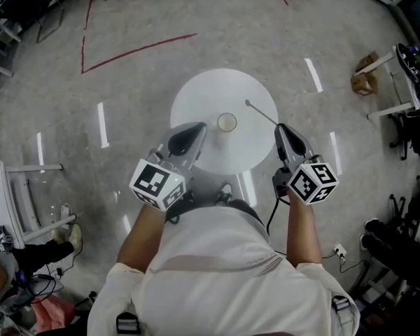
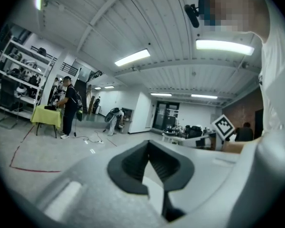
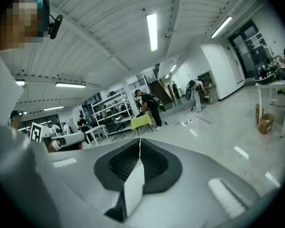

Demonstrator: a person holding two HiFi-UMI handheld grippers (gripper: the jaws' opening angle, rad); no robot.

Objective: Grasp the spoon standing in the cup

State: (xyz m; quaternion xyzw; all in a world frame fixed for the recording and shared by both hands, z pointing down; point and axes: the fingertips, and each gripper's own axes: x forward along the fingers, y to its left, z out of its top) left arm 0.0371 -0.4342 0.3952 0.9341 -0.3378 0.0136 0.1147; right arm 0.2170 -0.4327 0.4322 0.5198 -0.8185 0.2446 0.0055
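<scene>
A small cup [image 1: 227, 122] stands near the middle of the round white table [image 1: 210, 93]. The spoon [image 1: 260, 113] lies flat on the tabletop to the cup's right, outside the cup, with its bowl end pointing away from me. My right gripper [image 1: 281, 127] hovers over the table's right edge, close to the spoon's near end; its jaws are shut with nothing between them [image 3: 140, 140]. At the table's near left edge, left of the cup, my left gripper [image 1: 199, 127] is shut and empty too [image 2: 148, 142]. Both gripper views look up into the room and show neither cup nor spoon.
Red tape lines [image 1: 136, 50] mark the floor beyond the table. A cardboard box [image 1: 365, 81] and a white stand [image 1: 392, 82] are at the far right, a white frame [image 1: 14, 201] at the left. People work at a yellow table [image 2: 46, 115] and shelves [image 3: 109, 110] far off.
</scene>
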